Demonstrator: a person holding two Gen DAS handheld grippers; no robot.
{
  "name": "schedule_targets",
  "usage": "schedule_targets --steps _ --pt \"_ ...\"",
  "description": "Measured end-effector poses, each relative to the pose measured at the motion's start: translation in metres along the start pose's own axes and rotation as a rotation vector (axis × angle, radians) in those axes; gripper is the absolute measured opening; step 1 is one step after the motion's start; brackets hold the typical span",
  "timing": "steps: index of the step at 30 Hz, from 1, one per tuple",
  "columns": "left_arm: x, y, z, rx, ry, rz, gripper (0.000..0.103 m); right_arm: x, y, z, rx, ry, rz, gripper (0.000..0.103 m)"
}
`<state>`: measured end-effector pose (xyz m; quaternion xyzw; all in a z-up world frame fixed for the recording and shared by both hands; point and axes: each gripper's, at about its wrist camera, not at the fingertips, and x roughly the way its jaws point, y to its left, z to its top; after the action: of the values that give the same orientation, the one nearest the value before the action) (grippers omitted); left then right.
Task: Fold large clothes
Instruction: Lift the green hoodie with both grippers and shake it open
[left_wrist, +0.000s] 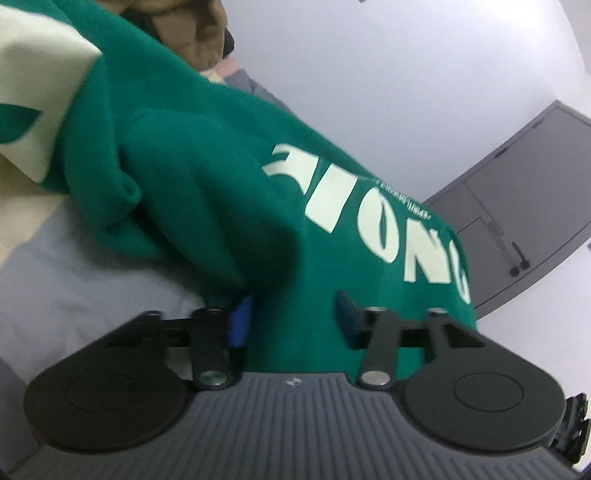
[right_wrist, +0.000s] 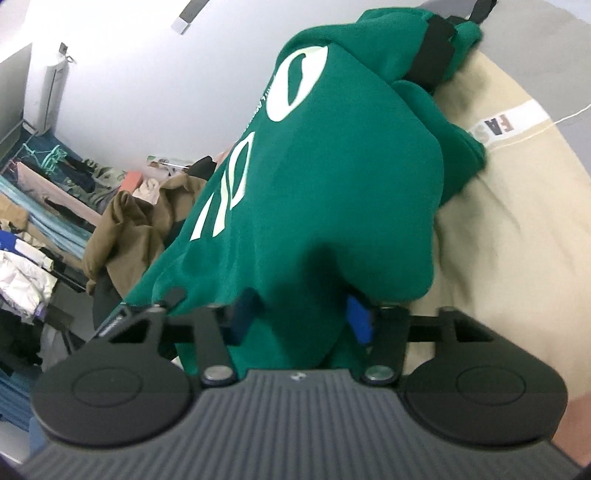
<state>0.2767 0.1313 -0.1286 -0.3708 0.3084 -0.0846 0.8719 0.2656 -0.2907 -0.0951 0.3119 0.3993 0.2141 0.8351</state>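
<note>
Sweatshirt (left_wrist: 229, 206), one only, green with big pale letters, hangs bunched between two grippers. The left gripper (left_wrist: 291, 321) pinches a thick fold of it between blue pads (left_wrist: 240, 321); the right gripper (right_wrist: 299, 317) pinches another fold the same way. Under it lies one beige garment (right_wrist: 498, 206) with a lettered band, on a pale grey surface (left_wrist: 74, 266). Behind are a white wall (left_wrist: 388, 66), one grey door (left_wrist: 524, 192) and a heap of clothes (right_wrist: 140, 214).

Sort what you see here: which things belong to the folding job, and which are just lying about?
Job:
green sweatshirt
left claw, fabric bunched between its fingers
right claw, likewise

Lying about:
beige garment
brown garment
clothes pile
grey cabinet
</note>
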Motion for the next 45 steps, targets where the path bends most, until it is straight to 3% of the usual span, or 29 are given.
schedule_targets --steps 1,4,12,20,24,30,32,33,34,36,42,44,45 --pt "0.003 0.000 -0.001 0.003 0.001 0.000 0.026 0.002 -0.001 0.002 -0.003 0.002 0.006 0.032" --pt "-0.001 -0.003 -0.001 0.021 -0.013 -0.033 0.011 -0.001 -0.002 0.009 -0.030 -0.023 0.032 0.017" --pt "-0.047 -0.040 -0.010 0.103 -0.050 -0.209 0.005 -0.037 0.020 0.019 -0.201 -0.168 0.094 0.009" --pt "-0.112 -0.050 -0.026 0.111 -0.040 -0.328 0.005 -0.105 0.024 -0.001 -0.206 -0.272 0.155 0.006" --pt "-0.127 -0.051 -0.040 0.113 0.000 -0.283 0.005 -0.127 0.025 -0.021 -0.172 -0.268 0.136 0.006" --pt "-0.110 -0.038 -0.051 0.075 0.088 -0.179 0.006 -0.117 0.011 -0.031 -0.048 -0.203 0.050 0.010" --pt "-0.103 -0.035 -0.052 0.053 0.116 -0.160 0.015 -0.111 0.007 -0.030 -0.017 -0.177 0.034 0.014" --pt "-0.096 -0.033 -0.053 0.037 0.134 -0.140 0.040 -0.108 0.004 -0.030 -0.004 -0.166 0.036 0.027" --pt "-0.092 -0.030 -0.054 0.016 0.152 -0.115 0.069 -0.105 0.002 -0.028 0.008 -0.158 0.035 0.054" --pt "-0.085 -0.021 -0.055 -0.021 0.161 -0.101 0.072 -0.098 -0.003 -0.028 0.052 -0.150 0.051 0.087" --pt "-0.058 -0.001 -0.050 -0.126 0.174 -0.166 0.072 -0.068 -0.006 -0.024 0.051 -0.100 0.019 0.086" --pt "-0.051 0.000 -0.049 -0.131 0.156 -0.185 0.071 -0.057 -0.005 -0.019 0.036 -0.092 0.024 0.079" --pt "-0.046 0.000 -0.048 -0.130 0.156 -0.199 0.068 -0.050 -0.002 -0.017 0.016 -0.088 0.027 0.070"
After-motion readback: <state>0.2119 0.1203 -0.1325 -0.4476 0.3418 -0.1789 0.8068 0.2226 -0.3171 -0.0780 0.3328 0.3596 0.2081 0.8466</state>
